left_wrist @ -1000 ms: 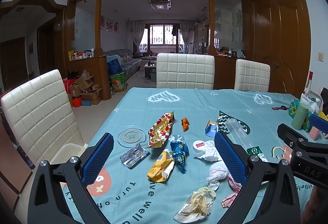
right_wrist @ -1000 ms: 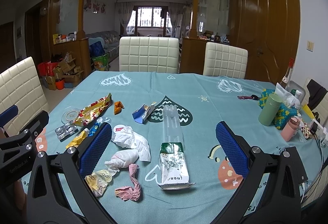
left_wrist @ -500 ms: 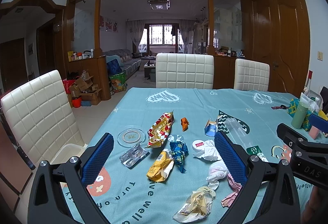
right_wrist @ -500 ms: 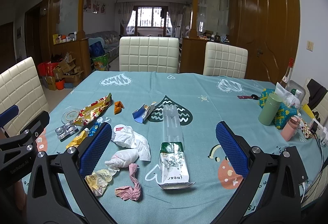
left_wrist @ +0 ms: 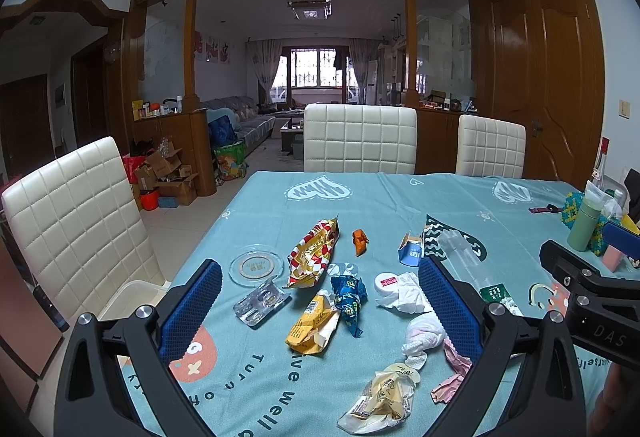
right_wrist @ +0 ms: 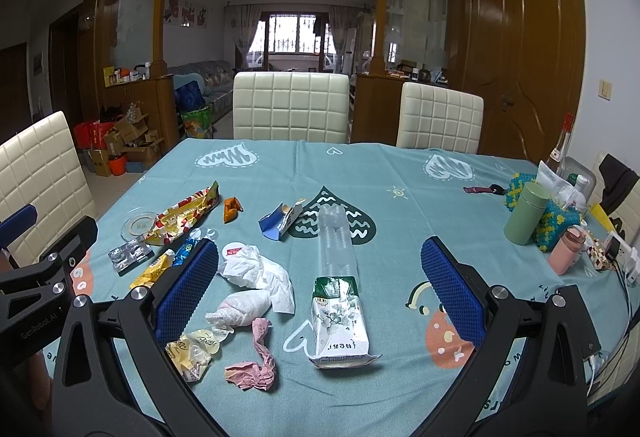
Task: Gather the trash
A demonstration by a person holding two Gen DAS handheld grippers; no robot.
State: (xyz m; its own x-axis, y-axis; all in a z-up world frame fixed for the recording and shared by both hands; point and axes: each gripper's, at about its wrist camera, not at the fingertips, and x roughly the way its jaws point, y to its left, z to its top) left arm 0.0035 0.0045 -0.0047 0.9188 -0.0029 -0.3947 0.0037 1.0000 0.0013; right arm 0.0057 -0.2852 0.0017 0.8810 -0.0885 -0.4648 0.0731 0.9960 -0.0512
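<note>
Trash lies scattered on the tabletop ahead of me; left hand-held gripper and right hand-held gripper both hover above it, jaws wide apart, gripping nothing.

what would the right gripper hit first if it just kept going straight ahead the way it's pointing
Probably the flattened tissue pack lying between the open fingers of the right gripper, with the clear plastic sleeve just behind it. Depth is hard to judge, so it might pass above them.

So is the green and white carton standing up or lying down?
Lying down. The green and white carton rests flat on its side on the tablecloth, squashed, its torn end facing the camera.
</note>
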